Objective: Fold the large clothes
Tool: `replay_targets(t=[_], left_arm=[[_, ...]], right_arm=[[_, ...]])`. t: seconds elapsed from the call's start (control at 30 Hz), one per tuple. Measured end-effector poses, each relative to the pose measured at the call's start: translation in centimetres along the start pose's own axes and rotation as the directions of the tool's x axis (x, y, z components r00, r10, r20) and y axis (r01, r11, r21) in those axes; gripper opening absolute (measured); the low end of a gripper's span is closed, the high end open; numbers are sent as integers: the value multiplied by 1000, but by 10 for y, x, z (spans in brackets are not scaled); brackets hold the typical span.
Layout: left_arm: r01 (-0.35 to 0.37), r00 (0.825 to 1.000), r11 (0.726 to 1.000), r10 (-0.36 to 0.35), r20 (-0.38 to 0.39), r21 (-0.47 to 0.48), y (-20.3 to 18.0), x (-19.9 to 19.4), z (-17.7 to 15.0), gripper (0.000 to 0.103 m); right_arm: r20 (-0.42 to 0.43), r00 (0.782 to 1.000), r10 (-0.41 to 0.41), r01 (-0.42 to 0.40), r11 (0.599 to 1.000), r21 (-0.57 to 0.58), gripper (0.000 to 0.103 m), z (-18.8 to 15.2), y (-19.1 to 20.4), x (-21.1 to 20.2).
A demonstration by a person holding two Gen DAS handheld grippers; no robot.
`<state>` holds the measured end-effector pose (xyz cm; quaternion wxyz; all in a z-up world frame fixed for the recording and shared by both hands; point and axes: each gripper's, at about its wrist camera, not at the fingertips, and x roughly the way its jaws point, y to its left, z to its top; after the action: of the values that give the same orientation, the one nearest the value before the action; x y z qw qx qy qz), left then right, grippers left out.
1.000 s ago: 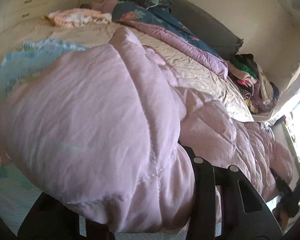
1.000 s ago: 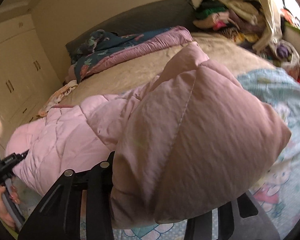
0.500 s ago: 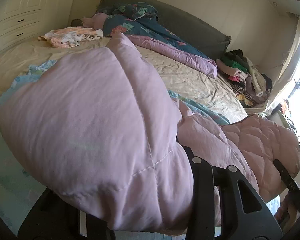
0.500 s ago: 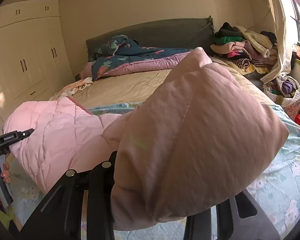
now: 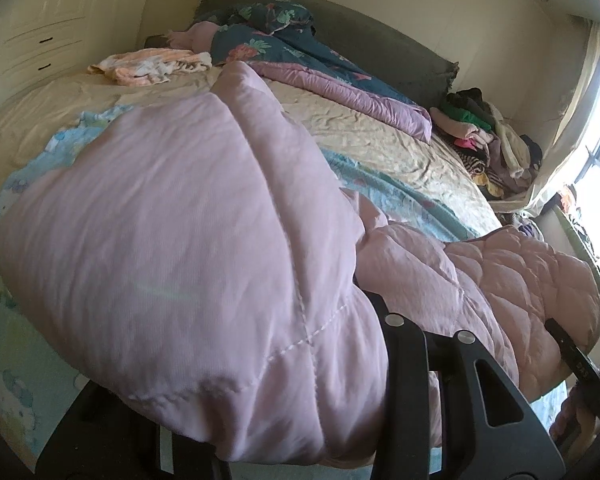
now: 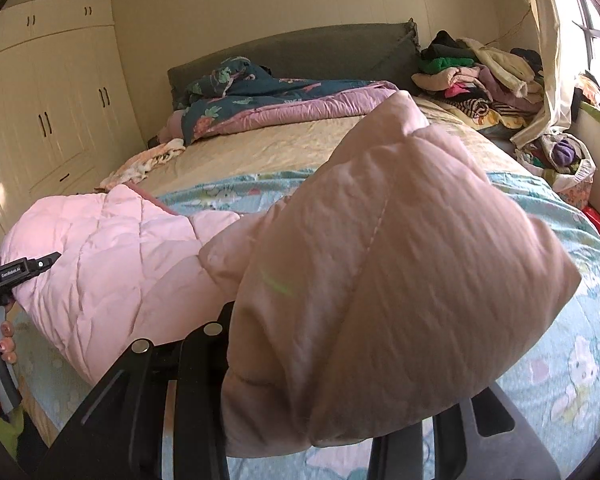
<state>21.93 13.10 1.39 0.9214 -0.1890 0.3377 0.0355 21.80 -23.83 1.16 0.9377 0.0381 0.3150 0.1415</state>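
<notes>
Bed (image 6: 260,152) lies ahead of and below both your grippers. Pink quilted jacket (image 5: 204,248) is lifted over the foot end, its long axis running across the bed from one gripper to the other. Left gripper (image 5: 260,432) is pinching one bunched end, right gripper (image 6: 300,432) the other; each end bulges forward toward the headboard (image 6: 300,52).

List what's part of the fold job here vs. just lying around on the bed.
In the job:
- pink quilted coat
- left gripper, shut on the coat
- right gripper, shut on the coat

Lying about:
- floral quilt
- clothes pile
- peach cloth
- cartoon sheet
</notes>
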Motion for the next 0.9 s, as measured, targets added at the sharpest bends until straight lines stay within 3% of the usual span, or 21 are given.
replay_targets(t=[0.53, 0.73, 0.83, 0.9], left_arm=[[-15, 998, 1000, 14, -54, -13, 25, -5, -52, 39], [-14, 997, 999, 10, -81, -42, 39, 2, -68, 47], [-9, 997, 999, 5, -83, -46, 43, 2, -74, 52], [-9, 996, 999, 5, -86, -54, 45, 1, -77, 57]], right_arm=[[-102, 995, 0, 18, 985, 174, 43, -60, -28, 2], [-139, 990, 20, 19, 962, 272, 56, -77, -45, 10], [-148, 988, 32, 19, 945, 328, 67, -88, -55, 10], [-151, 988, 32, 23, 938, 345, 81, -92, -58, 8]])
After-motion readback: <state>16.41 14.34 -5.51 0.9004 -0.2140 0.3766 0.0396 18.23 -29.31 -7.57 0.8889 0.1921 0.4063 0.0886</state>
